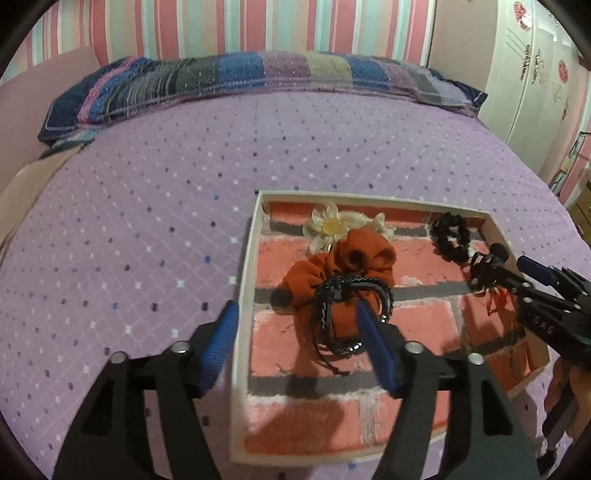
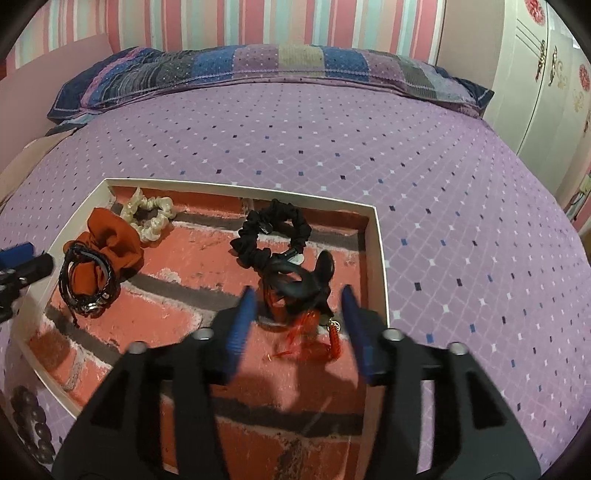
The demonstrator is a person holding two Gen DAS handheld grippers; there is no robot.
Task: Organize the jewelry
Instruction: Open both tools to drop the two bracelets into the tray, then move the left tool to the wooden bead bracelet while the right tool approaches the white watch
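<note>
Releasing: both my left tool (image 1: 295, 347) and right tool (image 2: 299, 325) stand spread; bracelets (image 1: 343, 314) and tasselled piece (image 2: 295, 295) lie in the tray (image 2: 376, 240); I withdraw toward six o'clock without snagging cords.

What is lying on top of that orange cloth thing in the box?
A bundle of black braided bracelets lies across the orange scrunchie, near its front edge. Behind it sits a cream scrunchie. What lies under the orange fabric is covered.

Striped wall (image 1: 221, 26), purple bedspread (image 1: 184, 184), white wardrobe (image 1: 528, 74).
</note>
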